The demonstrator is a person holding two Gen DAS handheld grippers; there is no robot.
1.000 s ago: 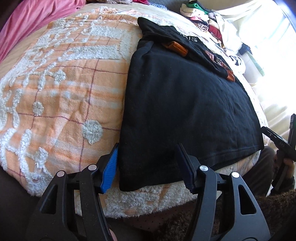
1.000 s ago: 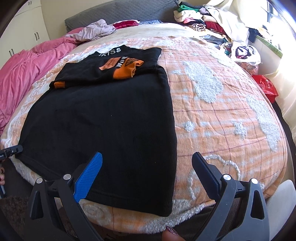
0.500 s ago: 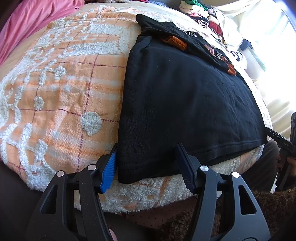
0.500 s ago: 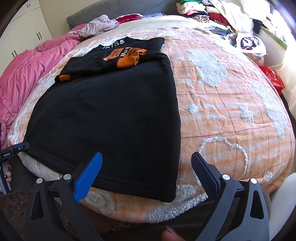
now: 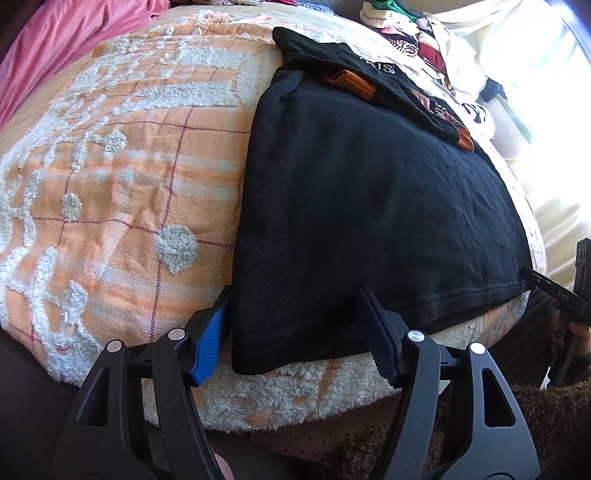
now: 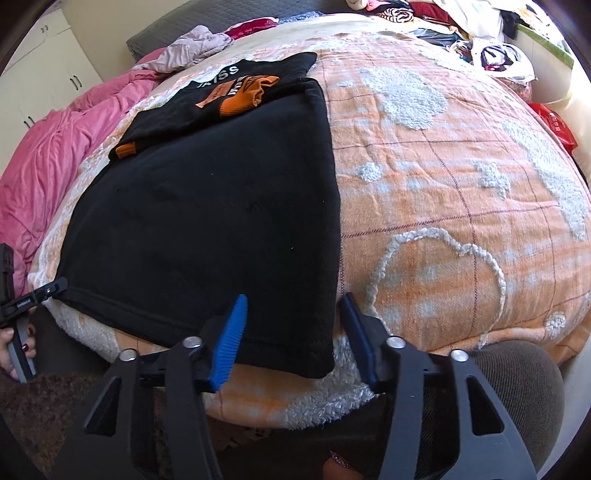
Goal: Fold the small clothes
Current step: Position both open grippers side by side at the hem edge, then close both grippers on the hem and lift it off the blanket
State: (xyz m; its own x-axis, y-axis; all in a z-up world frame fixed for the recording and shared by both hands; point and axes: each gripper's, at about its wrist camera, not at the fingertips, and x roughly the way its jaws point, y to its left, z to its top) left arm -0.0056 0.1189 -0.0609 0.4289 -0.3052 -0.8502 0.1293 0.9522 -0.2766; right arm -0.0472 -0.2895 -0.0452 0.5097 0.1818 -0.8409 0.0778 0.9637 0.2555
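A black garment [image 5: 369, 206] with orange cuffs lies flat on the orange and white blanket [image 5: 122, 177], sleeves folded over its far end. It also shows in the right wrist view [image 6: 207, 221]. My left gripper [image 5: 291, 332] is open, its jaws straddling the garment's near left hem corner. My right gripper [image 6: 291, 339] is open, its jaws straddling the near right hem corner. Neither has closed on the cloth. The right gripper's tip [image 5: 546, 291] shows at the hem's far side in the left wrist view.
A pink duvet [image 6: 55, 155] lies along the left of the bed. A pile of mixed clothes [image 6: 461, 26] sits at the far right. A red bag [image 6: 557, 125] lies beside the bed. A brown rug [image 5: 517, 435] is below the bed's edge.
Both grippers have moved forward onto the garment's near hem corners. The right gripper's jaws have narrowed but remain open.
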